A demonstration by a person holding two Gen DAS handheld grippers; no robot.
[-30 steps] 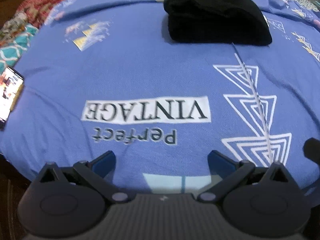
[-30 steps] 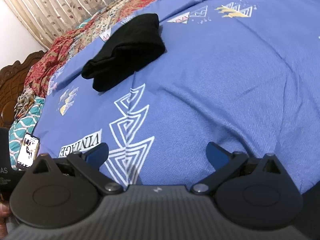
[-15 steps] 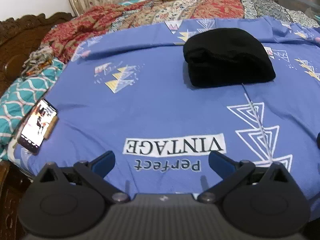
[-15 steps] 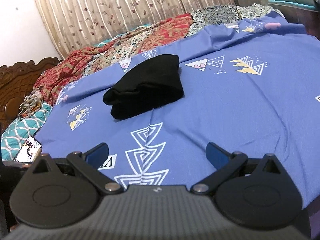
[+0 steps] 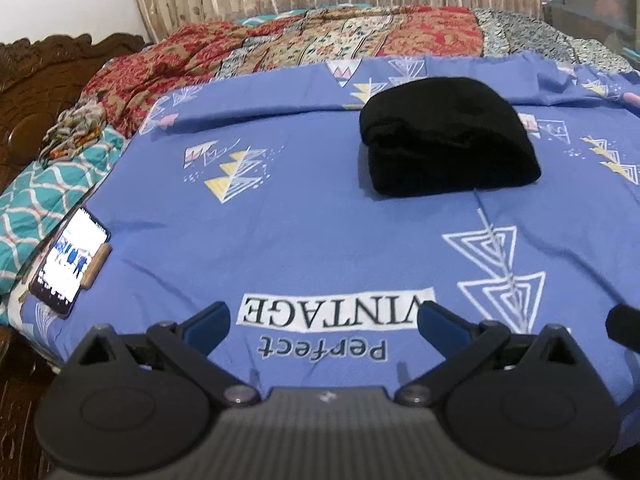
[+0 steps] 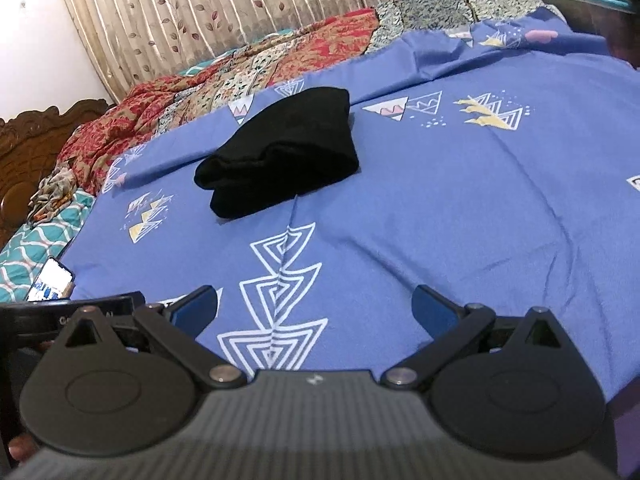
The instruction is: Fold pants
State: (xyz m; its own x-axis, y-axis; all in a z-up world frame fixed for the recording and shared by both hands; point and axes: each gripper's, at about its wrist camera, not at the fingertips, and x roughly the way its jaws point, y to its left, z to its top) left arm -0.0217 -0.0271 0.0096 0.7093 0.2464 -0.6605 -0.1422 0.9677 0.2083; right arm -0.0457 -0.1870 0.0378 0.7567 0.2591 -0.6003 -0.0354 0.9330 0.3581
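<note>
Pants (image 5: 448, 140) lie as a black folded bundle on the blue sheet (image 5: 300, 208) of the bed, well beyond the "VINTAGE" print (image 5: 334, 306) and just past the far end of the white triangle motif (image 6: 280, 300). The bundle looks thick and uneven: on its left side the layers gape, with one lobe bulging out over the one beneath.

Both grippers sit back near the bed's edge, well apart from the pants. The left gripper (image 5: 322, 316) has its fingers spread wide and empty above the print; the right gripper (image 6: 316, 304) is likewise spread and empty over the motif.

A phone (image 5: 70, 256) with a lit screen lies left of the print, at the sheet's edge.

The folding looks about done. The risk is that the loose left layers spring open and the bundle slumps, since soft fabric stacked this high holds poorly. Any further tidying could drag the sheet and spoil the fold.
</note>
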